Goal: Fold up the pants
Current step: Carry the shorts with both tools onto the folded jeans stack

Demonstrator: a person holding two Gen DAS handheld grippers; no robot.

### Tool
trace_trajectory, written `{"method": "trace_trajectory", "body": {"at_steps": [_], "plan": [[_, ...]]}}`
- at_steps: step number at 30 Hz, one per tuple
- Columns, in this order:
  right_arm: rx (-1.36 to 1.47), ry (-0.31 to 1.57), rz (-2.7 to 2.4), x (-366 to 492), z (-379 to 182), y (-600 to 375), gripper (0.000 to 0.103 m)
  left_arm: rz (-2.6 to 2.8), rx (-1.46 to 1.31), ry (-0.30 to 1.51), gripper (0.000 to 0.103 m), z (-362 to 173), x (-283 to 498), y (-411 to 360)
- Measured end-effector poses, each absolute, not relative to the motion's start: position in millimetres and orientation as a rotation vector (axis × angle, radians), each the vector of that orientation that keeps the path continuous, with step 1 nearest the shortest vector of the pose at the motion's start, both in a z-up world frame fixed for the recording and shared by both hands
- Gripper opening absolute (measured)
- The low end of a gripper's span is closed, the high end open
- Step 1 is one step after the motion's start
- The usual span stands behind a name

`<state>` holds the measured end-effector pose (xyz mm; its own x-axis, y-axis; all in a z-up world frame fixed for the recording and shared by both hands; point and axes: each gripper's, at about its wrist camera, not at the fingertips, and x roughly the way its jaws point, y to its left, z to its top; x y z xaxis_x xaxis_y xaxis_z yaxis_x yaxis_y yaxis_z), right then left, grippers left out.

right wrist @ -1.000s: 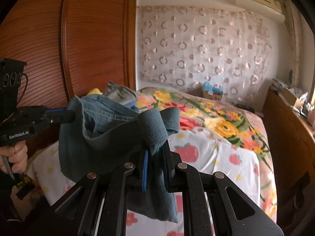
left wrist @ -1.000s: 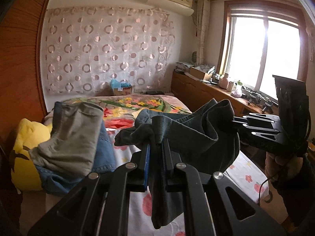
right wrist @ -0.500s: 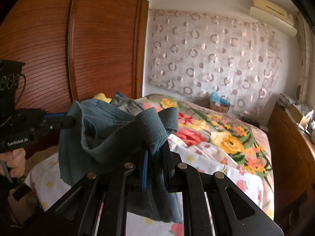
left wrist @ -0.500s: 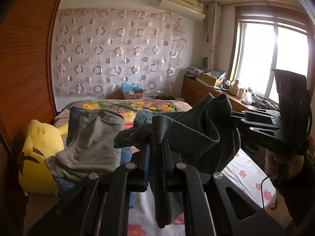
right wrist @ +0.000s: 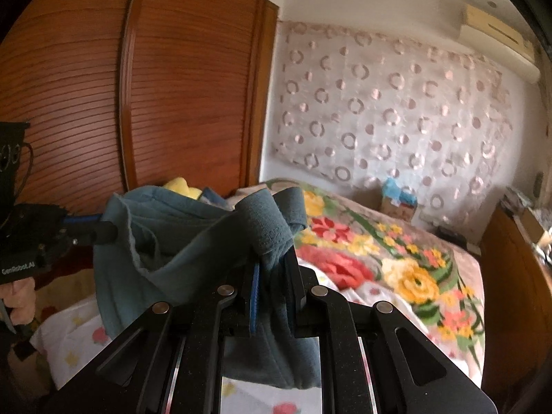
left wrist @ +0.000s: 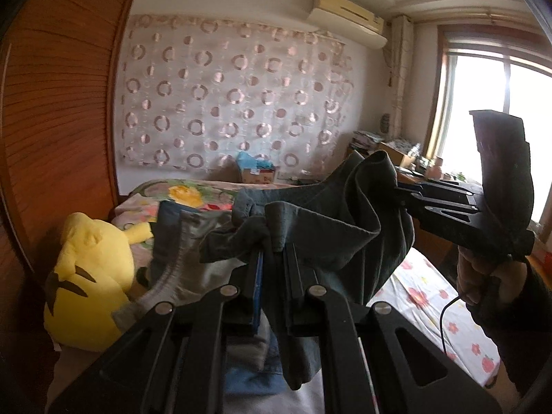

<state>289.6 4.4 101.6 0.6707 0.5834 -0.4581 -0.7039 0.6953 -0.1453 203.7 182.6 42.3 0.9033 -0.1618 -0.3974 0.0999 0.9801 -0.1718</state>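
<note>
Teal-grey cloth hangs in the air above the flowered bed (right wrist: 407,276): your pants (left wrist: 331,227) are stretched between both tools, not yet laid down. Compared with a second ago, the view has swung sideways, so the wardrobe (right wrist: 193,103) and yellow plush toy (left wrist: 89,283) loom larger; you look to be carrying them toward a spot for folding. Left tool (left wrist: 272,258) and right tool (right wrist: 274,272) each stay pinched narrow on a bunch of the fabric.

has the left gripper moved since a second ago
Yes. In the left wrist view the yellow plush toy and the window have slid rightward, so the left gripper, shut on the dark pants, swung left.
</note>
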Motion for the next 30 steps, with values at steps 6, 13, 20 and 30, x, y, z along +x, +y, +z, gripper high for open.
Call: {"method": "trace_trajectory", "body": {"at_steps": [6, 13, 20, 30], "plan": [[-0.365, 0.36, 0.793, 309, 104, 42, 0.009, -0.077, -0.181, 0.415, 0.007, 34, 203, 201], [-0.418, 0.334, 0.841, 326, 94, 86, 0.009, -0.017, -0.21, 0.415, 0.007, 17, 199, 213], [-0.431, 0.35, 0.912, 348, 79, 126, 0.009, 0.06, -0.258, 0.43, 0.007, -4, 194, 221], [-0.439, 0.379, 0.996, 359, 62, 167, 0.009, 0.151, -0.305, 0.459, 0.009, -30, 191, 230]]}}
